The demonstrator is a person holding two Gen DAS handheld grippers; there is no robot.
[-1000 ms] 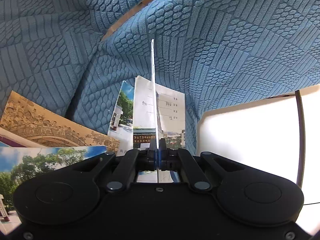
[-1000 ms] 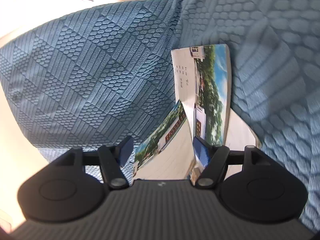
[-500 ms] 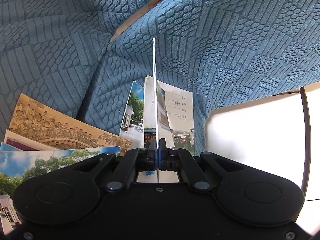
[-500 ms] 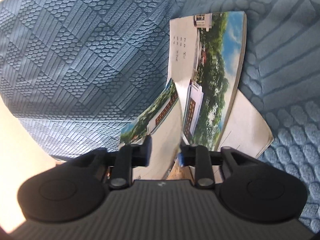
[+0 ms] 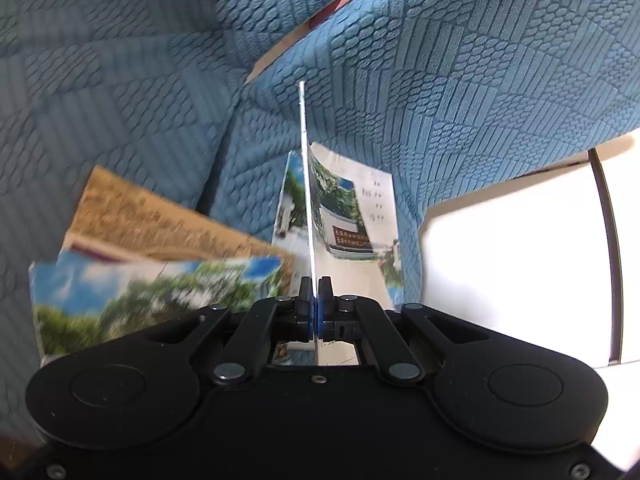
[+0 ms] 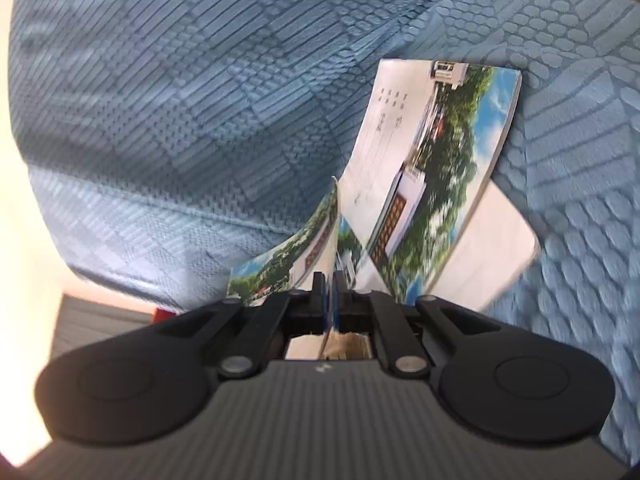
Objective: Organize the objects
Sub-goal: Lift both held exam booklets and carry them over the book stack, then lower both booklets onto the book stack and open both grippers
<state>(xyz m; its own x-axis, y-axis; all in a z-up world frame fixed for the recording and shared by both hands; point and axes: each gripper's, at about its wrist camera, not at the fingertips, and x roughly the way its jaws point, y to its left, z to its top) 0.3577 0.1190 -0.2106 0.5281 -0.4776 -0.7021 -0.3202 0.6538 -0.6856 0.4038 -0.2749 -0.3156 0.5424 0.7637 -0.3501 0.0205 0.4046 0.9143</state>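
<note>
Both claws are pinched on postcards: the left gripper [image 5: 315,300] clamps a card [image 5: 304,184] edge-on toward 12 o'clock, and the right gripper [image 6: 329,296] clamps a bent card [image 6: 316,236]. Loose postcards [image 5: 160,236] lie at 9 o'clock on the blue cover [image 5: 480,80]. Thin, curling stock may slip or crease if either pinch twists.

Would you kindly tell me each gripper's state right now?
Left gripper: shut on a thin white-edged card.
Right gripper: shut on a glossy photo postcard.
</note>
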